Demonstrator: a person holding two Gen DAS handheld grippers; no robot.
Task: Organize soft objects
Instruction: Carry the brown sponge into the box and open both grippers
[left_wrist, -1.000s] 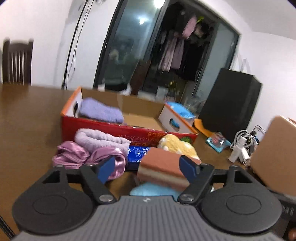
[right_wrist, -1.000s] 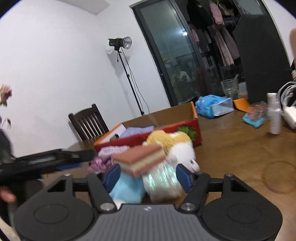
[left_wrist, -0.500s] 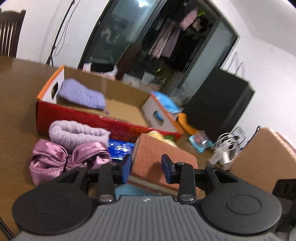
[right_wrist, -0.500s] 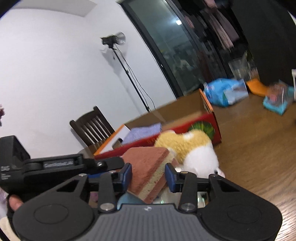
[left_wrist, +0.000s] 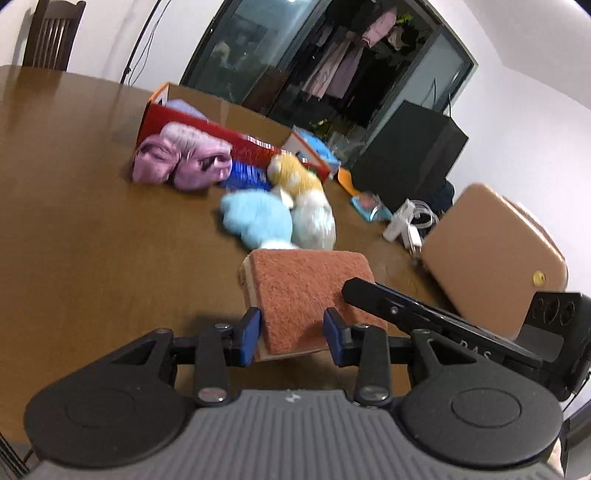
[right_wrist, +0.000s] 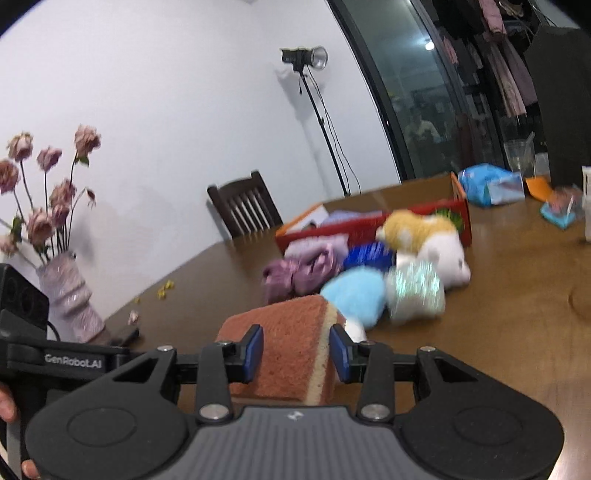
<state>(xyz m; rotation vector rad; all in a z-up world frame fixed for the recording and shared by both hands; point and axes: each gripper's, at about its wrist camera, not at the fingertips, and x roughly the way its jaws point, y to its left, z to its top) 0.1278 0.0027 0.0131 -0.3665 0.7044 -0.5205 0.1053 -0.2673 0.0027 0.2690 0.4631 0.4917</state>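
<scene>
Both grippers are shut on the same brown-and-yellow sponge (left_wrist: 306, 291), held above the table. My left gripper (left_wrist: 291, 336) pinches one end; my right gripper (right_wrist: 295, 352) pinches the other end of the sponge (right_wrist: 288, 350). Ahead on the table lie a blue fluffy toy (left_wrist: 255, 218), a yellow and white plush (left_wrist: 295, 177), a sparkly pale toy (left_wrist: 314, 225), a purple satin bundle (left_wrist: 181, 162) and a blue packet (left_wrist: 243, 177). Behind them stands a red cardboard box (left_wrist: 207, 125) with a lilac cloth inside.
A tan case (left_wrist: 491, 266) and a white charger with cables (left_wrist: 406, 221) lie at the right. A vase of dried roses (right_wrist: 66, 295) stands at the left of the brown table (left_wrist: 92, 229). A chair (right_wrist: 243, 210) and a light stand (right_wrist: 314, 110) are behind.
Both grippers closed on the sponge and pulled back with it, away from the pile of toys and the box, which now look farther off.
</scene>
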